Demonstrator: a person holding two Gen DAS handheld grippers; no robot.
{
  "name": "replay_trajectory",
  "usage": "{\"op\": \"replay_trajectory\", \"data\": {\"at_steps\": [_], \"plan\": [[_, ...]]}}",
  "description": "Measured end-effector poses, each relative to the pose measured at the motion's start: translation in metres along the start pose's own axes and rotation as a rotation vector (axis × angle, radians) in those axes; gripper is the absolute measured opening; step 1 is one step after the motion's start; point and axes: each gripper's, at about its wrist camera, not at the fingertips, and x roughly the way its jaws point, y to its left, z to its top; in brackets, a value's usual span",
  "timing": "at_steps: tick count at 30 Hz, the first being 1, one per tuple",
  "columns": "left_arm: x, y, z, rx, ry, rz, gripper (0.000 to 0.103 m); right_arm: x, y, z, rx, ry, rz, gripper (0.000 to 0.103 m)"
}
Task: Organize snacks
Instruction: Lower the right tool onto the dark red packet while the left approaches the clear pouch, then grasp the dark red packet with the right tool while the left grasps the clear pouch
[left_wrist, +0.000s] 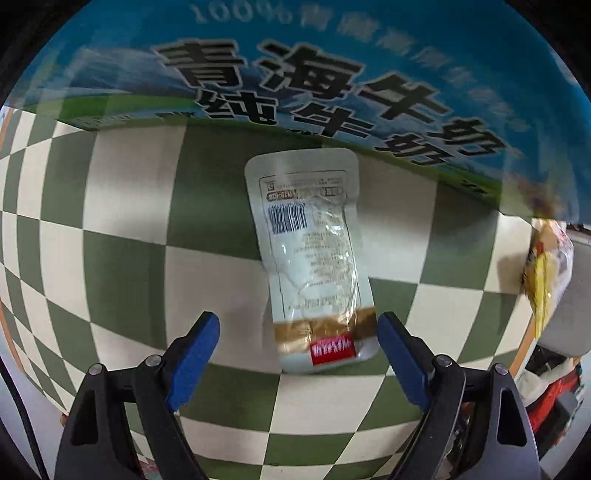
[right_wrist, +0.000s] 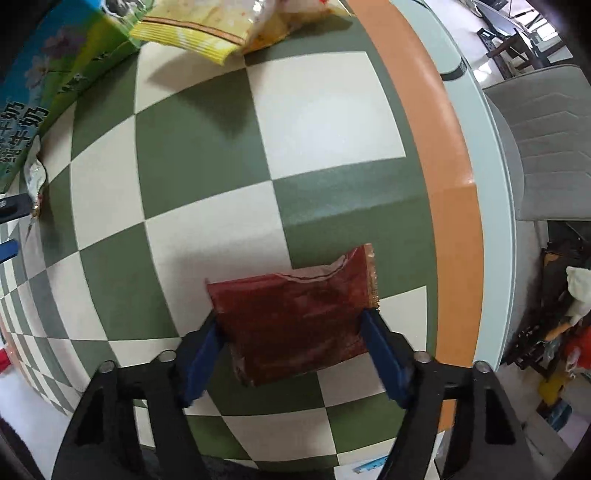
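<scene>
A white snack packet with a barcode lies flat on the green-and-cream checked tablecloth. My left gripper points down over its near end and is open. Its right pad is close beside the packet's corner and its left pad stands well clear. A dark red snack packet lies near the table's orange border. My right gripper straddles it, and both blue pads touch its left and right edges. The white packet also shows at the far left of the right wrist view.
A large blue-and-green milk carton box stands just behind the white packet and appears again as the box. A yellow snack bag lies beside it, also seen as the bag. A grey chair stands past the table edge.
</scene>
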Motion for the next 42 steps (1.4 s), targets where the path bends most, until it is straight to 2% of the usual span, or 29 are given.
{"op": "replay_trajectory", "data": {"at_steps": [3, 5, 7, 9, 11, 14, 15, 19, 26, 28, 32, 39, 42], "plan": [[0.008, -0.002, -0.001, -0.019, 0.036, 0.000, 0.087, 0.001, 0.002, -0.002, -0.021, 0.012, -0.020, 0.074], [0.007, -0.001, -0.005, -0.009, 0.019, 0.009, 0.086, 0.002, 0.003, -0.003, -0.018, 0.024, -0.012, 0.080], [0.005, 0.003, -0.005, 0.000, 0.007, 0.030, 0.077, 0.004, 0.007, 0.004, -0.019, 0.040, 0.006, 0.080], [0.002, 0.001, -0.010, 0.021, -0.009, 0.056, 0.061, 0.003, 0.000, 0.004, 0.008, 0.055, 0.044, 0.081], [0.000, 0.003, -0.016, 0.047, -0.014, 0.065, 0.052, 0.002, -0.007, 0.006, 0.030, 0.066, 0.074, 0.081], [0.002, 0.011, -0.030, 0.057, 0.001, 0.057, 0.051, -0.003, -0.017, 0.005, 0.062, 0.061, 0.113, 0.081], [0.003, 0.011, -0.036, 0.054, 0.049, 0.060, 0.051, -0.004, -0.020, 0.005, 0.073, 0.057, 0.126, 0.081], [0.008, 0.017, -0.066, 0.088, 0.067, 0.074, 0.051, -0.008, -0.032, 0.003, 0.108, 0.053, 0.168, 0.081], [0.010, 0.022, -0.107, 0.145, 0.118, 0.046, 0.052, 0.001, -0.041, 0.006, 0.109, 0.066, 0.186, 0.082], [0.012, 0.021, -0.110, 0.162, 0.135, 0.038, 0.052, -0.004, -0.034, 0.011, 0.104, 0.073, 0.186, 0.088], [0.020, 0.020, -0.108, 0.179, 0.144, 0.046, 0.053, -0.008, -0.041, 0.013, 0.097, 0.060, 0.202, 0.094], [0.031, 0.009, -0.107, 0.231, 0.154, 0.058, 0.076, -0.005, -0.034, 0.024, 0.031, 0.078, 0.179, 0.096], [0.035, 0.005, -0.110, 0.247, 0.154, 0.069, 0.080, -0.001, -0.026, 0.025, 0.000, 0.086, 0.131, 0.097]]}}
